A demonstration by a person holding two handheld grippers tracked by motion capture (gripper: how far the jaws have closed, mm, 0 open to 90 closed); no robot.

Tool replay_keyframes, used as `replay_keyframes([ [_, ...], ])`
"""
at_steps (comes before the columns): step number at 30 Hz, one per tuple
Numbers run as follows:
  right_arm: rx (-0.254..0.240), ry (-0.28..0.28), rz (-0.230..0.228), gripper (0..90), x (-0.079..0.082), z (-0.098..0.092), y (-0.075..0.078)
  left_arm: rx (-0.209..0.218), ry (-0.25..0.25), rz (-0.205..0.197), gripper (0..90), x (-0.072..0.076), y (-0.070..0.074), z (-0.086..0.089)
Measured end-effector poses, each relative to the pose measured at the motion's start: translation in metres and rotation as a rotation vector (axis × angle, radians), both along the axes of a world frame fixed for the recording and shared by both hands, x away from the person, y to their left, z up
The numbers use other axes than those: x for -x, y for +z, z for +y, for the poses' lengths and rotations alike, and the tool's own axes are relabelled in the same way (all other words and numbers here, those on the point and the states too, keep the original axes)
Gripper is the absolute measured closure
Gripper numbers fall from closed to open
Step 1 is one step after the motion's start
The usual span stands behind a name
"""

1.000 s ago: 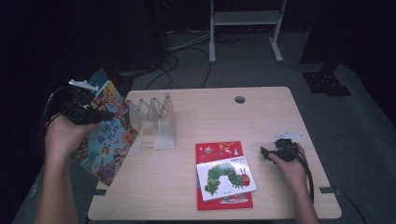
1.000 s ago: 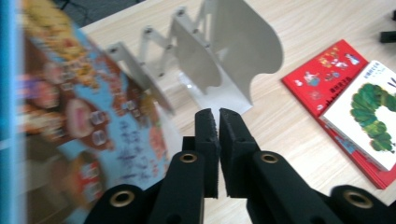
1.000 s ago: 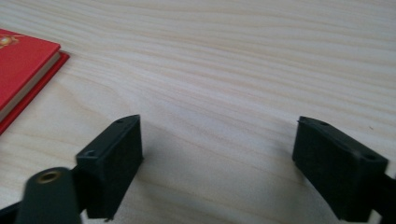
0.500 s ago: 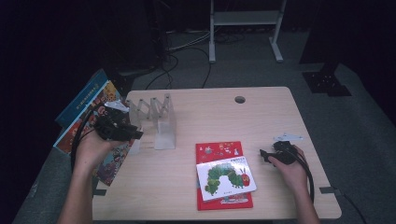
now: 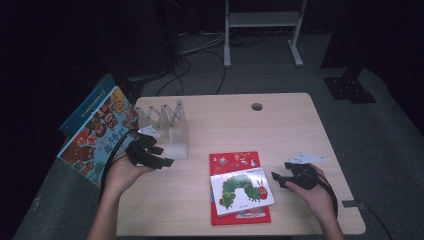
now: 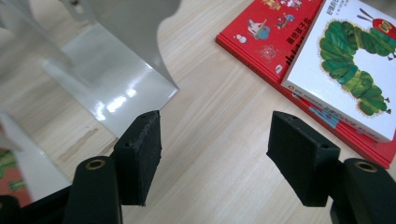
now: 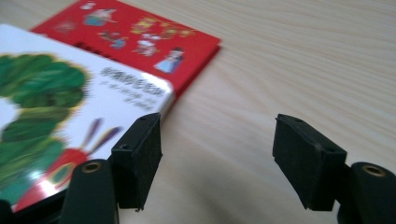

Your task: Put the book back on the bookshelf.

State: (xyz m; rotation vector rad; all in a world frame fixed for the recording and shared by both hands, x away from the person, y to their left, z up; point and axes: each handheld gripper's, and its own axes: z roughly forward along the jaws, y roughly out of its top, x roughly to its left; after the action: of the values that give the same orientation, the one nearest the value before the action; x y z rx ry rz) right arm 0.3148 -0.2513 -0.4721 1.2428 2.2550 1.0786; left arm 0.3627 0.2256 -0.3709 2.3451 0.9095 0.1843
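While left gripper (image 5: 159, 159) jaws were just opening, empty, clear rack (image 5: 172, 131) sits just ahead; right gripper (image 5: 281, 179) released, two stacked books (image 5: 235, 167) beside.

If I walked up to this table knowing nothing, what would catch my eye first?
Probably the white caterpillar book, lying on a red book near the table's front edge, with the right gripper open just beside it. At the left edge, colourful picture books lean beside a clear plastic rack, and the left gripper, its jaws just opened and empty, sits by that rack.
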Motion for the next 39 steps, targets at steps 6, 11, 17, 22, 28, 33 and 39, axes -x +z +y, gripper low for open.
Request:
replay_keyframes([
  [6, -0.011, 0.079, 0.011, 28.6, 0.025, 0.011, 0.004, 0.0, -0.033, -0.002, 30.5, 0.002, -0.019, -0.011],
  [11, 0.005, 0.14, 0.029, 26.9, 0.043, 0.021, 0.003, 0.003, -0.05, -0.02, 28.5, 0.004, -0.03, -0.02],
  [17, 0.016, 0.196, 0.051, 25.5, 0.058, 0.034, -0.005, 0.015, -0.073, -0.027, 27.3, 0.005, -0.039, -0.03],
  [22, 0.029, 0.224, 0.061, 21.6, 0.057, 0.041, -0.01, 0.02, -0.084, -0.027, 26.1, 0.005, -0.044, -0.035],
  [28, 0.026, 0.222, 0.062, 23.2, 0.047, 0.045, -0.01, 0.031, -0.092, -0.024, 25.1, 0.004, -0.049, -0.041],
  [33, 0.048, 0.233, 0.042, 23.8, 0.033, 0.056, -0.008, 0.049, -0.101, -0.014, 23.1, 0.002, -0.054, -0.048],
  [39, 0.054, 0.241, 0.025, 23.7, 0.013, 0.067, -0.009, 0.078, -0.115, 0.0, 21.3, -0.003, -0.062, -0.057],
])
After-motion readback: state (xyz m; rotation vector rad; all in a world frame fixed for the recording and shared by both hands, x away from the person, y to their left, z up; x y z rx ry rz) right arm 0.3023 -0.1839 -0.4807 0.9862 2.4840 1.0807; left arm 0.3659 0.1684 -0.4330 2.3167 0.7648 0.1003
